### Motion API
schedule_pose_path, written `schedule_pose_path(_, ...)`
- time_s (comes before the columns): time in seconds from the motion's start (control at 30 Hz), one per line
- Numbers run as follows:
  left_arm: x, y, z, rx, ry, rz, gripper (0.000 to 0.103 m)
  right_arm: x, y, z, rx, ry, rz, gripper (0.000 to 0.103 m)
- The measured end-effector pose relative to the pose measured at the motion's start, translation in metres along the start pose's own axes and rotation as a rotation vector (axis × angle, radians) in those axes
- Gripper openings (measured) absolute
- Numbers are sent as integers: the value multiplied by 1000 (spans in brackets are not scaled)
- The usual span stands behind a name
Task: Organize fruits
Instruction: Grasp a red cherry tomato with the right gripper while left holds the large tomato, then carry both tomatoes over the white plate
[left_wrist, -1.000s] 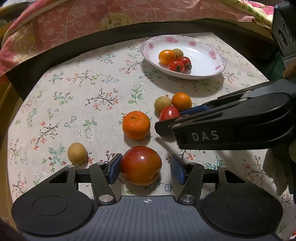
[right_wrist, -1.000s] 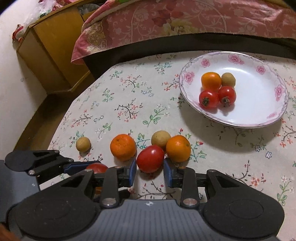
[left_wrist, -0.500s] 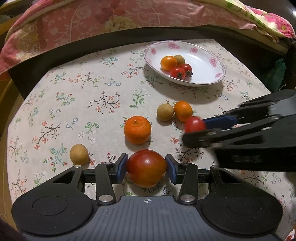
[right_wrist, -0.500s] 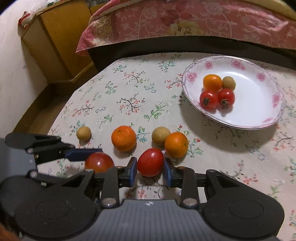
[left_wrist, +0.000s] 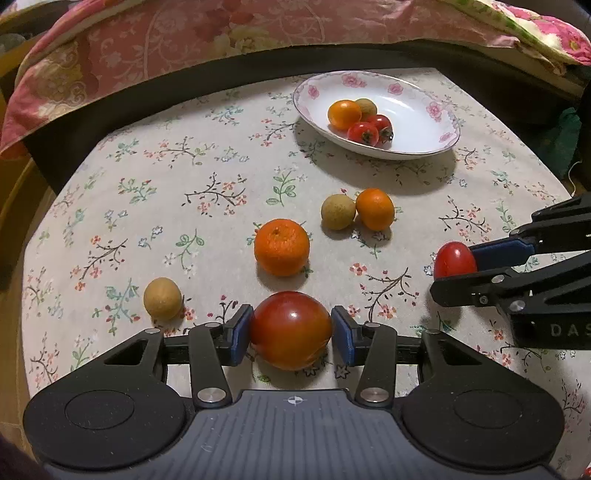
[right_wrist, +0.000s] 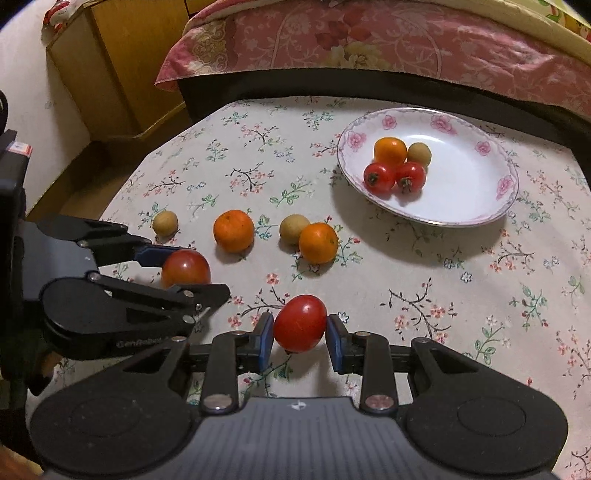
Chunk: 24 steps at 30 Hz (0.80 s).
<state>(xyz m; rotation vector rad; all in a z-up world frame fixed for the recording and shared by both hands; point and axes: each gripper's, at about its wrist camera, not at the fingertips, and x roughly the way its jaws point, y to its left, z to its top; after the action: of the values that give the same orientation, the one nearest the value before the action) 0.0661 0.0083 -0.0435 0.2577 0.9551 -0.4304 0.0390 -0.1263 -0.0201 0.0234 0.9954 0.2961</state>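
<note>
My left gripper (left_wrist: 291, 330) is shut on a large red-orange tomato (left_wrist: 291, 329), held above the floral tablecloth; it also shows in the right wrist view (right_wrist: 185, 268). My right gripper (right_wrist: 300, 330) is shut on a small red tomato (right_wrist: 300, 323), seen at the right in the left wrist view (left_wrist: 454, 259). A white flowered plate (right_wrist: 491, 214) at the back right holds an orange fruit (right_wrist: 390, 150), a tan longan (right_wrist: 419, 153) and two red tomatoes (right_wrist: 379, 178).
On the cloth lie a mandarin (left_wrist: 281, 246), a tan longan (left_wrist: 338, 211) touching a small orange (left_wrist: 375, 208), and a lone longan (left_wrist: 162, 298) at the left. A bed with a pink cover (right_wrist: 369, 37) lies behind the table; a wooden cabinet (right_wrist: 118, 62) stands at the far left.
My left gripper has closed onto the large tomato and lifted it. My right gripper has lifted the small tomato up and back, away from the longan and orange.
</note>
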Motion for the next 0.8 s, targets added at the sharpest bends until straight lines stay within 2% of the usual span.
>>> schedule_pose_path(0.1,-2,-3,1,10,9,10,52,5,-8,-2,26,12,10,31)
schedule_pose_path(0.33,-6,-14,0,8,26,-18,52,9,-19,-7,55,25,16,31)
schedule_pose_path(0.8,-13,-24,24,8,-46,-52,52,-4,-22,-1,55,-26,19,31)
